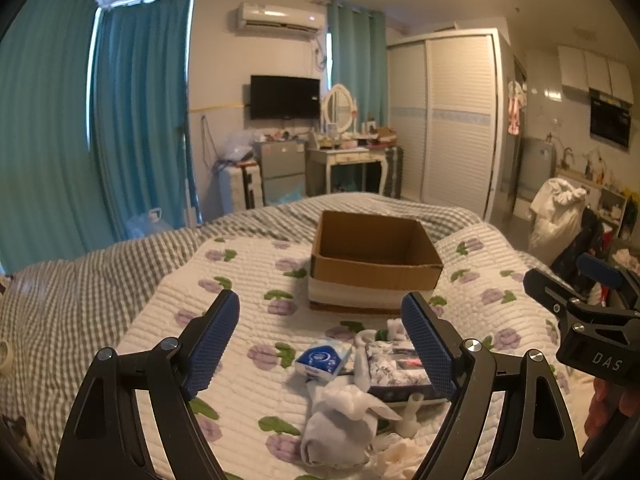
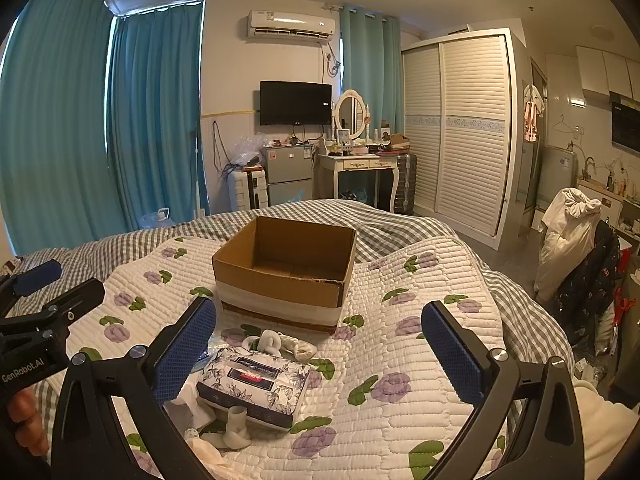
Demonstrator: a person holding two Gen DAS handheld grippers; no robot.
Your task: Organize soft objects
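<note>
Left gripper [image 1: 320, 340] and right gripper [image 2: 319, 354], both spread wide and holding nothing, hover above socks [image 1: 340, 432] and tissue packs [image 2: 256, 388] lying on the quilt [image 2: 400, 360] before the cardboard box [image 2: 284, 272].

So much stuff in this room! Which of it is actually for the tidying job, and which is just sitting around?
For the job: cardboard box; floral tissue pack; blue tissue packet; rolled white socks; knotted white sock; left gripper and right gripper, both open.

Just lying about: television; dressing table; small fridge; wardrobe.
</note>
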